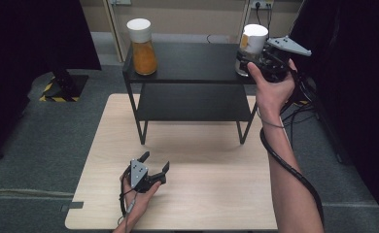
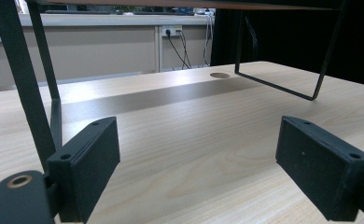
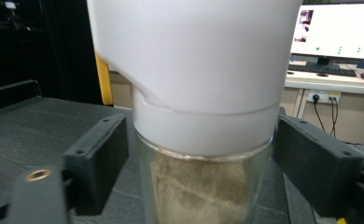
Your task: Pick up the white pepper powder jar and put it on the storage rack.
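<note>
Right gripper view shows the upright jar (image 3: 199, 140) standing between the right gripper (image 3: 199, 163)'s parted jaws; the left gripper (image 1: 153, 167) rests open, far off.

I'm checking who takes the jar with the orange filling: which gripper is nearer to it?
Left, narrowly. The left gripper rests on the table, below the orange-filled jar. The right gripper flanks the other jar across the shelf.

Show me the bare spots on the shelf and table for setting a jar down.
Shelf top: bare between the orange jar at its left end and the white-lidded jar at its right end, where the right gripper straddles that jar. Table: bare to the right of the left gripper. Crowded: the shelf's right end.
</note>
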